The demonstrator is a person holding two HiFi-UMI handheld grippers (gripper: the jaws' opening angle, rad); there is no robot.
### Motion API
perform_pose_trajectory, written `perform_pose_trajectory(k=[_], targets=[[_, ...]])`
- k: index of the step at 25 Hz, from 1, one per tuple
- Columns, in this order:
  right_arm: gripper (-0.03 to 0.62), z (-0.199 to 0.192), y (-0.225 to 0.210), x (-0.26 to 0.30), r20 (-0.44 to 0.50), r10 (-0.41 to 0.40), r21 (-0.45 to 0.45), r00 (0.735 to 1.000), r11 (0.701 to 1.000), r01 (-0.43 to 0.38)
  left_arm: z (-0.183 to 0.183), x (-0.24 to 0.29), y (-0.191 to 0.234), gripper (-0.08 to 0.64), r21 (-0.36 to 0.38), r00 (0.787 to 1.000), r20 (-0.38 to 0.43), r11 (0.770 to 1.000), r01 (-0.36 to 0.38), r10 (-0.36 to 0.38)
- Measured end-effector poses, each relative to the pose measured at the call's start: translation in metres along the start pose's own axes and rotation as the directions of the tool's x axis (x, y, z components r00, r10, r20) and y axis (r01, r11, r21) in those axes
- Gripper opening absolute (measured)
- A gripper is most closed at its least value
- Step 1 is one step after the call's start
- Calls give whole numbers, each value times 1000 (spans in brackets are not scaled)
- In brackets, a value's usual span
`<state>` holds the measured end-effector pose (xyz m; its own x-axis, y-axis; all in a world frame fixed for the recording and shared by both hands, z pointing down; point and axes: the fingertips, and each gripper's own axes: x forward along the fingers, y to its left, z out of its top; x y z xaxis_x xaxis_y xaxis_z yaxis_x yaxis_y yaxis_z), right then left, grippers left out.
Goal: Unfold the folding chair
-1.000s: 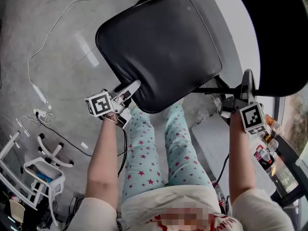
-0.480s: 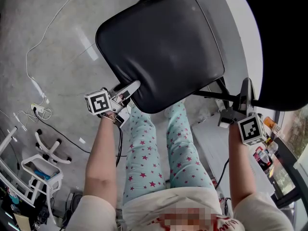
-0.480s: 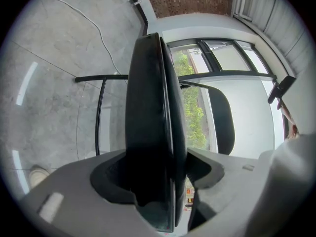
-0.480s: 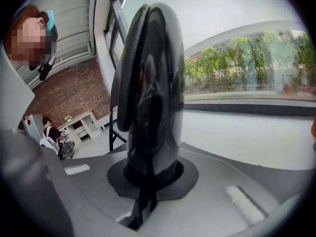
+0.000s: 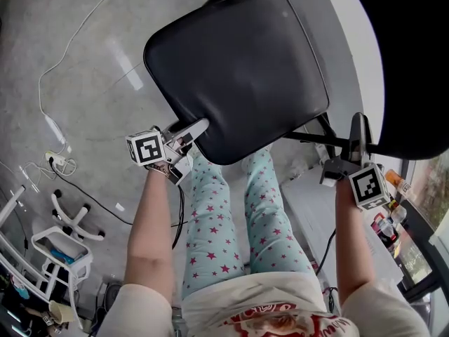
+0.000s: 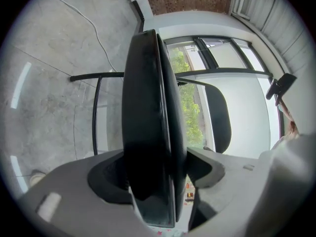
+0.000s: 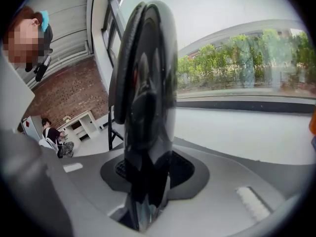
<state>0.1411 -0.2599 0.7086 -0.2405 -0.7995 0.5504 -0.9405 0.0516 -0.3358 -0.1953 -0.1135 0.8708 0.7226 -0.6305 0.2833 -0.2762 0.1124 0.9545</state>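
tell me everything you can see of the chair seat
The seat is a black padded panel, rounded-square, with a smooth leather-like sheen. It lies roughly flat, face up, above the concrete floor, before the person's legs. The left hand-held gripper is clamped on its near left edge; that gripper's view shows it edge-on between the jaws. Black frame tubes meet its right side. The right hand-held gripper grips the backrest instead.

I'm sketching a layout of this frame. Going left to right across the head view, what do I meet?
White cable on the floor → left gripper, shut on the seat's edge → seat → right gripper, shut on the backrest.
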Motion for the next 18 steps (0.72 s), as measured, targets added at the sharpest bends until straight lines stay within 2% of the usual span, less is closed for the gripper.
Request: perform_pose_trajectory(k=[4, 8, 11, 14, 16, 18], targets=[[230, -13, -1, -5, -47, 8, -4, 999, 1000, -8, -10, -7, -2, 310, 4, 999, -54, 1000, -7, 7], [291, -31, 0, -13, -78, 8, 23, 997, 1000, -6, -20, -36, 0, 310, -22, 999, -35, 999, -43, 42], [296, -46, 4, -25, -112, 0, 12, 994, 1000, 1, -23, -61, -3, 310, 1, 992, 23, 992, -123, 123], [301, -54, 12, -36, -137, 9, 33, 991, 999, -4, -16, -77, -21, 310, 51, 973, 111, 977, -208, 202], [301, -50, 20, -44, -137, 19, 63, 990, 998, -11, -7, -81, -43, 308, 96, 961, 166, 966, -241, 223], [301, -43, 27, -53, -141, 26, 102, 990, 995, -12, 1, -82, -73, 308, 132, 954, 210, 961, -243, 213]])
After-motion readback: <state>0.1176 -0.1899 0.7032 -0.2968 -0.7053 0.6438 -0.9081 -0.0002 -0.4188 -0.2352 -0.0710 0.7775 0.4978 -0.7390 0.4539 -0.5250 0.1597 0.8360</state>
